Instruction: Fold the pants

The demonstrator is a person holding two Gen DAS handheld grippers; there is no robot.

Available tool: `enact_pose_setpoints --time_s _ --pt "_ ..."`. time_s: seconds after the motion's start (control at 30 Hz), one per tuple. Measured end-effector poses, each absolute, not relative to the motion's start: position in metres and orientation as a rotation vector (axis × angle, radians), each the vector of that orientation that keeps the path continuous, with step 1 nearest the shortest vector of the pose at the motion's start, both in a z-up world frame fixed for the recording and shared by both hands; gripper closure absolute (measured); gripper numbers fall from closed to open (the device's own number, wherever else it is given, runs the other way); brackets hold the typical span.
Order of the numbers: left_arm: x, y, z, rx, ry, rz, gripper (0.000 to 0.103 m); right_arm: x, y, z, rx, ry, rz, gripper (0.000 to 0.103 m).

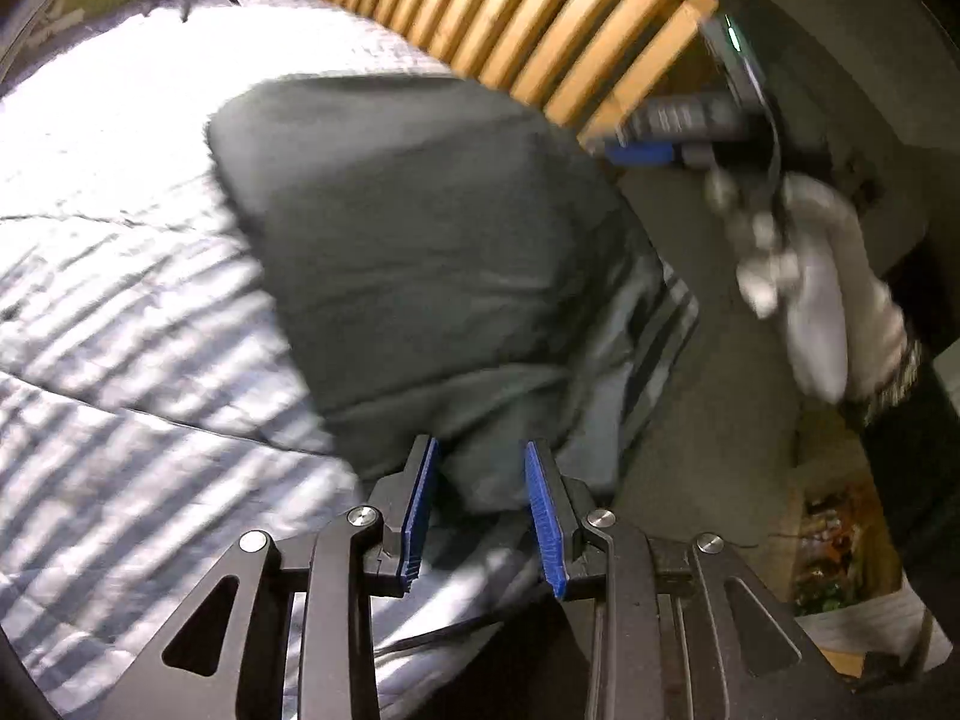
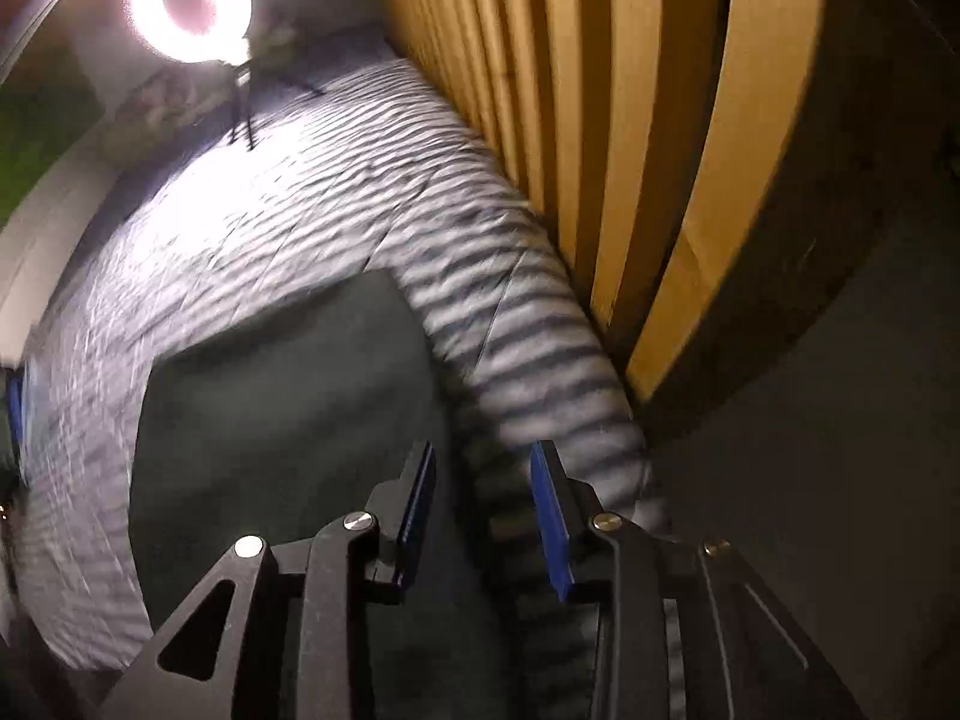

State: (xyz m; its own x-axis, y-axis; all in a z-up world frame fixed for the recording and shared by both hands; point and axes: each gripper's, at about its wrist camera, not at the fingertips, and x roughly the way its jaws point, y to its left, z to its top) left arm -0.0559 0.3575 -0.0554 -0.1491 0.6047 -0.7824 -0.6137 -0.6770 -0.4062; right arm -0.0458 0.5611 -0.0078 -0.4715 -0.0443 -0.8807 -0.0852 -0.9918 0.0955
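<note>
Both claws stand spread with nothing pinched: our left claw (image 1: 480, 516) hangs at the near corner of the pants (image 1: 420, 252), the cloth lying between its blue ribbed pads without being squeezed, and our right claw (image 2: 483, 516) straddles the pants' right edge, one pad over dark cloth, the other over the bedspread (image 2: 300, 192). We take the pants as our landmark: they lie on the bed as a thick, roughly rectangular bundle, soft matte charcoal fabric with a paler grey striped layer showing along the side nearest the wooden slats (image 1: 540, 30). Beneath them the bedspread is quilted, pale with dark bands, brightly lit by the ring lamp (image 2: 189, 0) beyond the far end. We judge a fold has just been laid down and let go; next we would either smooth the bundle or take both near corners for one more fold, which calls for closing on all layers together.
</note>
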Motion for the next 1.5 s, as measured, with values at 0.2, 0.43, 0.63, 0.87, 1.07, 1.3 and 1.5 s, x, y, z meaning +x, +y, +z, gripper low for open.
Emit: enact_pose_setpoints --time_s 0.2,0.43,0.63,0.87,1.07,1.3,1.5 --pt "-0.111 0.321 -0.043 -1.361 -0.164 2.048 0.045 -0.035 0.539 -0.021 -1.588 0.084 2.705 0.071" --pt "-0.151 0.360 -0.044 -1.407 -0.177 2.051 0.041 -0.049 0.541 -0.033 -1.600 0.196 2.693 0.069" --pt "-0.151 0.355 -0.077 -1.523 -0.333 2.024 0.041 -0.025 0.546 -0.023 -1.559 0.217 2.604 0.063" --pt "-0.101 0.290 -0.051 -1.473 -0.264 2.115 0.041 0.045 0.516 0.009 -1.481 0.277 2.705 0.063" --pt "-0.061 0.214 0.000 -1.353 -0.110 2.307 0.041 0.083 0.470 0.032 -1.415 0.297 2.802 0.063" --pt "-0.036 0.201 0.063 -1.197 0.059 2.491 0.036 0.112 0.428 0.067 -1.320 0.202 2.877 0.063" --pt "-0.016 0.229 0.097 -1.108 0.133 2.528 0.034 0.122 0.423 0.079 -1.276 0.098 2.886 0.063"
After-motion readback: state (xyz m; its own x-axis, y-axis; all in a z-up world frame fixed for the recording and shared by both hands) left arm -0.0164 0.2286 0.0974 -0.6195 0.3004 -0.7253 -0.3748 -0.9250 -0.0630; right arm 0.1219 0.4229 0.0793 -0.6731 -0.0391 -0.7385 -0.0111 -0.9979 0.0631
